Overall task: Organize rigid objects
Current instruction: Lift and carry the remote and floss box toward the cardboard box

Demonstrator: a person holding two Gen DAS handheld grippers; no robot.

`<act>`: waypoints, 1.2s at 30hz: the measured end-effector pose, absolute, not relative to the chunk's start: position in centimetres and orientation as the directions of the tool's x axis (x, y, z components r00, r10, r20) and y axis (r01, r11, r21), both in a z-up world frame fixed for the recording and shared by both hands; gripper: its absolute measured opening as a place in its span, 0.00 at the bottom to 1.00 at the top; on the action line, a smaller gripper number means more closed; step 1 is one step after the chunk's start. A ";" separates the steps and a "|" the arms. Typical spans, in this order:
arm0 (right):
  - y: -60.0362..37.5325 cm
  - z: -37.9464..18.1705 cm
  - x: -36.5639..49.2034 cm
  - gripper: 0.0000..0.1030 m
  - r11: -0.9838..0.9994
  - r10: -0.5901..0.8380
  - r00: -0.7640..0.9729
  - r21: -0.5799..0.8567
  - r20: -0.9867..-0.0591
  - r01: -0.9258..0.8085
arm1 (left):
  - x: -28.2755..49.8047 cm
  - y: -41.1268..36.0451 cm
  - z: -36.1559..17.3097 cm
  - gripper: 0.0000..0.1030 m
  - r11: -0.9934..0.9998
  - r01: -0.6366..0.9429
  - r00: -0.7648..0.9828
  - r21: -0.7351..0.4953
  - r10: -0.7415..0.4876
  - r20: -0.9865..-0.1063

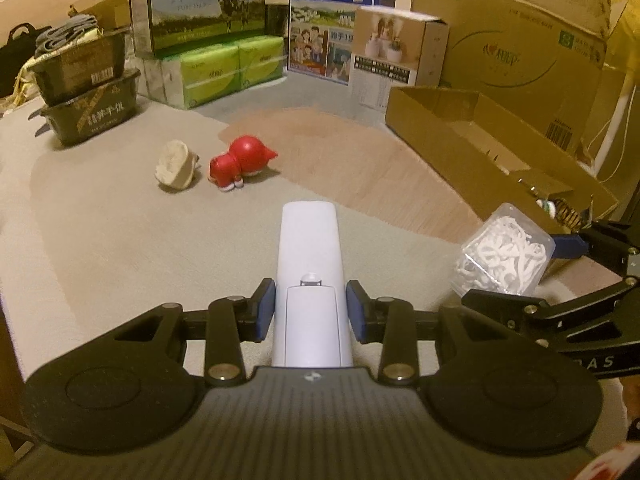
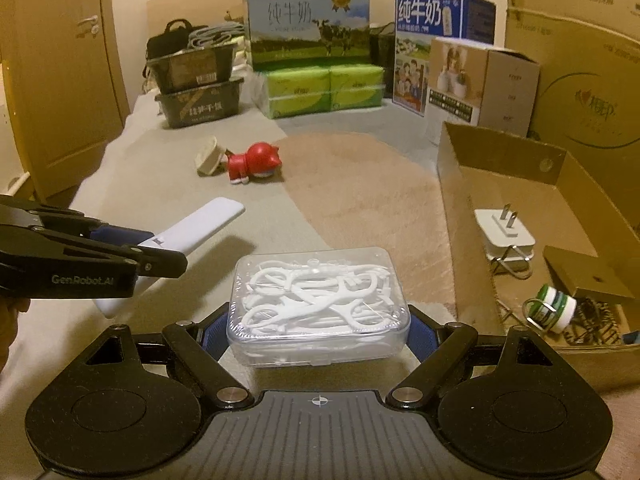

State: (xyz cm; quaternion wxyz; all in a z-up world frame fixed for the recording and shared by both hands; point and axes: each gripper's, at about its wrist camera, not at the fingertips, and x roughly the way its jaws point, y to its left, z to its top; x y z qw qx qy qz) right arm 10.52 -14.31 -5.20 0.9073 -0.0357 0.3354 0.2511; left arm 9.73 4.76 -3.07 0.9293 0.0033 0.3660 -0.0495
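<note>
My left gripper (image 1: 310, 312) is shut on a white remote control (image 1: 309, 256), whose blue pads press its sides; the right wrist view shows the remote control (image 2: 188, 236) lifted off the grey cloth, with the left gripper (image 2: 132, 244) at its left. My right gripper (image 2: 318, 332) is shut on a clear plastic box of white floss picks (image 2: 318, 304), and the same box (image 1: 502, 252) appears at the right of the left wrist view. Farther off lie a red cat figurine (image 1: 242, 160) (image 2: 254, 160) on its side and a beige round object (image 1: 174, 166) (image 2: 207, 157) beside it.
An open cardboard tray (image 2: 456, 184) at the right holds a white plug adapter (image 2: 504, 236), binder clips and a green-striped roll (image 2: 554, 304). Stacked dark bins (image 2: 196, 92), milk cartons (image 2: 308, 24), green tissue packs (image 2: 320, 88) and large cardboard boxes (image 2: 580, 60) line the back.
</note>
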 end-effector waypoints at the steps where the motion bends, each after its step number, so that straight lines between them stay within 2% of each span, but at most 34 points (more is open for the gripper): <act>1: -14.5 -4.9 10.4 0.83 0.872 0.433 0.652 0.104 -0.622 -0.479 | 9.6 4.6 -2.7 0.33 0.995 0.094 0.730 -0.029 -0.089 -0.678; 16: -19.3 -0.9 8.0 0.83 0.910 0.385 0.727 0.104 -0.569 -0.401 | 7.8 0.3 1.1 0.33 0.988 0.150 0.753 -0.040 -0.140 -0.643; 36: -26.0 0.9 6.9 0.83 0.959 0.274 0.790 0.091 -0.548 -0.270 | 8.1 -5.3 2.9 0.33 0.974 0.219 0.742 -0.064 -0.209 -0.637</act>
